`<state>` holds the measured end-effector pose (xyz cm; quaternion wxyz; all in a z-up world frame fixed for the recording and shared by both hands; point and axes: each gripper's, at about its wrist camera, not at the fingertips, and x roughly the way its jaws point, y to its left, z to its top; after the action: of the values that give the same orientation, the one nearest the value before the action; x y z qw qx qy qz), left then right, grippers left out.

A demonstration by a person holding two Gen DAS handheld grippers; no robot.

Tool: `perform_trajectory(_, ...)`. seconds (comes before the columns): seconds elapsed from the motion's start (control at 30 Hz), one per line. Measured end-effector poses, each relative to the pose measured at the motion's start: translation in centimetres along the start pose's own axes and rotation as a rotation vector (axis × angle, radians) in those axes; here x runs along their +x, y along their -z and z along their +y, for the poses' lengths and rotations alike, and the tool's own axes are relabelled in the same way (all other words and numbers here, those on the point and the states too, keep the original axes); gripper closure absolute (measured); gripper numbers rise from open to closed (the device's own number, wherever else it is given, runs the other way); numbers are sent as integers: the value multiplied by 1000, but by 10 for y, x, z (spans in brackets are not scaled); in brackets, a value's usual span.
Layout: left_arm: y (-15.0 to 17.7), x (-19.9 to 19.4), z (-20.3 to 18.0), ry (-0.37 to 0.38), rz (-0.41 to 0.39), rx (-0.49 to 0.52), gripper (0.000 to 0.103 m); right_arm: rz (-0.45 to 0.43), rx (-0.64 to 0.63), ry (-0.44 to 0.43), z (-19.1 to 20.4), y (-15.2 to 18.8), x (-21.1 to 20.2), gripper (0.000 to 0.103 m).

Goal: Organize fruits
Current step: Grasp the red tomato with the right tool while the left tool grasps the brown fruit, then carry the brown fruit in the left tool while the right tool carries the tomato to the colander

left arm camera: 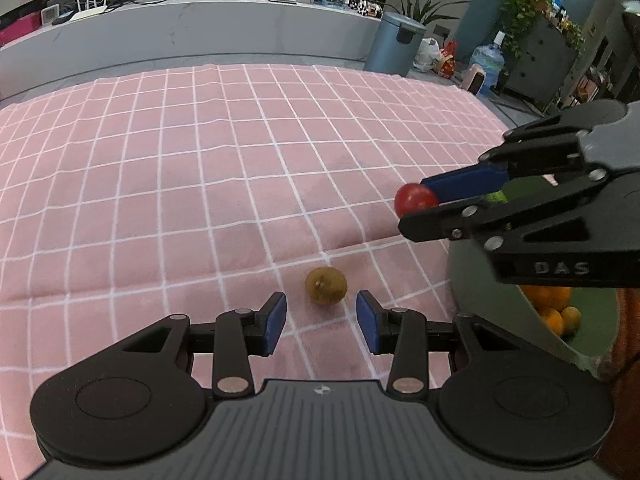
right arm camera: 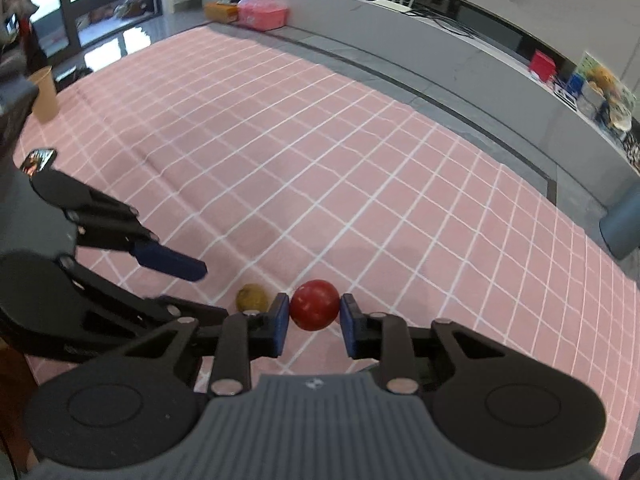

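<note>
A small red fruit (right arm camera: 315, 304) is pinched between the blue pads of my right gripper (right arm camera: 315, 307), which is shut on it and holds it above the pink checked cloth (right arm camera: 320, 160). In the left wrist view the same red fruit (left arm camera: 414, 200) and right gripper (left arm camera: 414, 206) hang beside a grey-green bowl (left arm camera: 464, 280) that holds oranges (left arm camera: 550, 306). A brown round fruit (left arm camera: 326, 286) lies on the cloth just ahead of my left gripper (left arm camera: 321, 307), whose jaws are open and touch nothing. The brown fruit (right arm camera: 251, 298) and left gripper (right arm camera: 214, 292) also show in the right wrist view.
The pink cloth (left arm camera: 200, 180) stretches far ahead and to the left. A paper cup (right arm camera: 44, 92) stands at its far left corner. Beyond the cloth are a grey bin (left arm camera: 396, 44) and a long grey ledge (left arm camera: 200, 32) with boxes and clutter.
</note>
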<state>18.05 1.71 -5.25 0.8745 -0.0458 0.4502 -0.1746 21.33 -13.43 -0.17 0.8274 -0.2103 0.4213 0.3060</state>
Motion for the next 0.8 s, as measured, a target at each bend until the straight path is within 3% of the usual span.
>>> perform_trajectory(0.23,-2,21,-6,-21,32,-5,57,-15,14,-19,-5,0,3,80)
perform_trajectory(0.4,-4,23,-10,-38,28,-4,73,-23,24,-31,-6,2,9,80)
perform_trajectory(0.6,-6,20,-10,-48,19,-30,74,-37,45,-36,-6,6,6,80)
perform_trajectory(0.8,-1,-12,-14,-60,-30,-83,74,-95,80,-43,0,10,-17,80)
